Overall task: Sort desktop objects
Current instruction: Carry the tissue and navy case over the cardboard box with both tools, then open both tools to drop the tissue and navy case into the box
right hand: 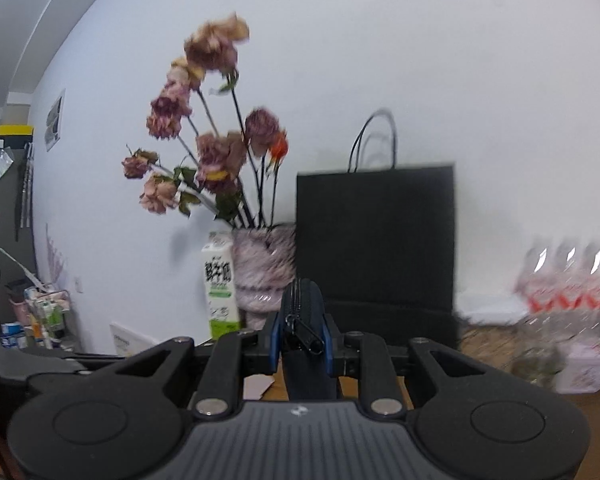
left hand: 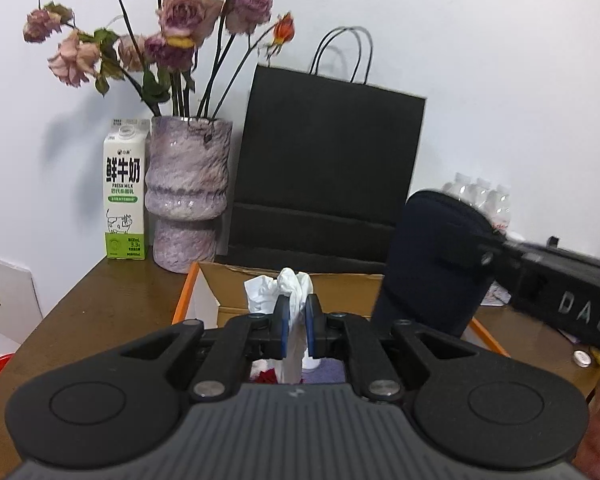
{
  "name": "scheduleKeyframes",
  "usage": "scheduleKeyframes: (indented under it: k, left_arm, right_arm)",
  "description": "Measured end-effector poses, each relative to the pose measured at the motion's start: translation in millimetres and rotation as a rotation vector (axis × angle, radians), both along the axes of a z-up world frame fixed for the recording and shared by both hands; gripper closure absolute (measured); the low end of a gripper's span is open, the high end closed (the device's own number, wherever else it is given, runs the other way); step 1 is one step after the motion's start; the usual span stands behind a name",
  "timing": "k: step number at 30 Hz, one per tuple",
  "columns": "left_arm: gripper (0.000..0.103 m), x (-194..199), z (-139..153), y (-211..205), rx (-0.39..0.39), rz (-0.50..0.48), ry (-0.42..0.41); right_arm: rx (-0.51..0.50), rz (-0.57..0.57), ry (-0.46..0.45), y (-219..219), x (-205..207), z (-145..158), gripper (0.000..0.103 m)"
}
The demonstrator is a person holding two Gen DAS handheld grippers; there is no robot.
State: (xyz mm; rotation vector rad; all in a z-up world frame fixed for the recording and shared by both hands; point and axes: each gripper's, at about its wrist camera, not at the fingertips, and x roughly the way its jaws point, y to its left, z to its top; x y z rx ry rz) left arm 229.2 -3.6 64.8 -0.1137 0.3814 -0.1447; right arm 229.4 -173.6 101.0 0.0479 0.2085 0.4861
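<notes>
My left gripper [left hand: 297,314] is shut on a crumpled white tissue [left hand: 288,288], which sticks up above the blue pads and hangs down below them. It hovers over an open cardboard box [left hand: 284,280] with an orange edge on the brown desk. My right gripper [right hand: 301,330] is shut on a dark navy zippered pouch [right hand: 302,308], gripped edge-on with the zipper pull facing the camera. In the left wrist view that pouch [left hand: 432,260] shows flat-side-on at the right, held up beside the box by the right gripper's arm.
A black paper bag [left hand: 328,168] stands behind the box. A purple vase of dried roses [left hand: 188,196] and a milk carton [left hand: 125,192] stand at back left. Shrink-wrapped water bottles [left hand: 484,196] are at the right. A small round metal cap [left hand: 582,358] lies on the desk.
</notes>
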Motion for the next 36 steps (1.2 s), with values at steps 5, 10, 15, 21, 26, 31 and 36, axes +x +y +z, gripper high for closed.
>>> scheduleKeyframes:
  k: [5, 10, 15, 21, 26, 31, 36]
  left_arm:
    - [0.094, 25, -20, 2, 0.030, -0.002, 0.055]
    - [0.094, 41, -38, 0, 0.059, 0.003, 0.096]
    - [0.093, 47, -50, -9, 0.100, 0.010, 0.112]
    - [0.040, 46, -54, -16, 0.140, 0.027, 0.089]
    - [0.000, 39, -46, -16, 0.155, 0.067, 0.015]
    - [0.000, 37, -43, -17, 0.183, 0.110, -0.007]
    - [0.000, 36, -42, -16, 0.184, 0.119, -0.013]
  right_arm:
    - [0.020, 0.036, 0.135, 5, 37, -32, 0.084]
    - [0.085, 0.059, 0.184, -9, 61, -47, 0.084]
    - [0.082, 0.012, 0.192, -28, 77, -55, 0.083]
    - [-0.018, -0.049, 0.175, -29, 88, -59, 0.053]
    - [-0.068, -0.056, 0.127, -20, 78, -52, 0.003]
    - [-0.105, -0.101, 0.133, -16, 73, -46, 0.000]
    - [-0.104, -0.120, 0.136, -17, 67, -44, 0.000]
